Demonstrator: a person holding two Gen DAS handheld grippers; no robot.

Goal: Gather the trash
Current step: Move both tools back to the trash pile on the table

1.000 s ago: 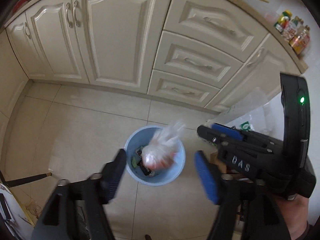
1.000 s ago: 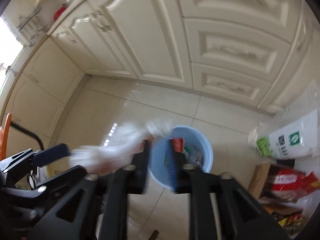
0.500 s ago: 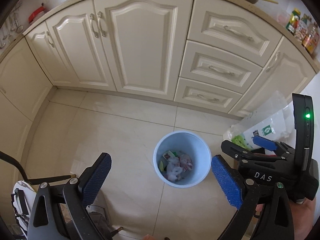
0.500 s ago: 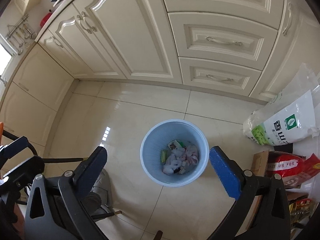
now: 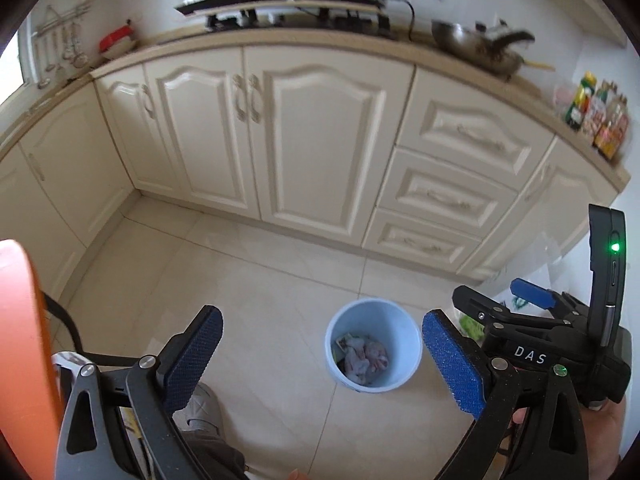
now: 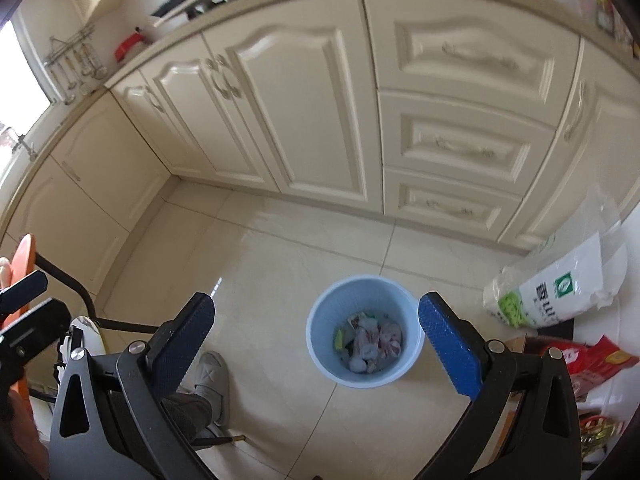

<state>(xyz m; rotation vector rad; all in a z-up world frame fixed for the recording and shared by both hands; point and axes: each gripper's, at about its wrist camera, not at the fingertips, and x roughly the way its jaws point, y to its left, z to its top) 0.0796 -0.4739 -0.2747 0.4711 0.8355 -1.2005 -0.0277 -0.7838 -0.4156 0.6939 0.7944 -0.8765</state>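
A light blue trash bin (image 5: 374,344) stands on the tiled floor and holds a crumpled clear bag of trash (image 5: 366,360) with other scraps. It also shows in the right wrist view (image 6: 365,330), with the trash (image 6: 374,342) inside. My left gripper (image 5: 322,356) is open and empty, high above the floor, with the bin between its fingers. My right gripper (image 6: 316,344) is open and empty, also high above the bin. The right gripper's body (image 5: 532,344) shows at the right of the left wrist view.
Cream cabinets and drawers (image 5: 312,152) run behind the bin under a counter with a stove and a wok (image 5: 476,46). A white rice sack (image 6: 556,292) and red packets (image 6: 592,360) lie at the right. An orange chair (image 5: 24,344) and my slippered foot (image 6: 208,376) are at the left.
The bag of trash has dropped into the bin. The right gripper has opened and both grippers have risen and pulled back, so the bin looks smaller and the countertop has come into view.
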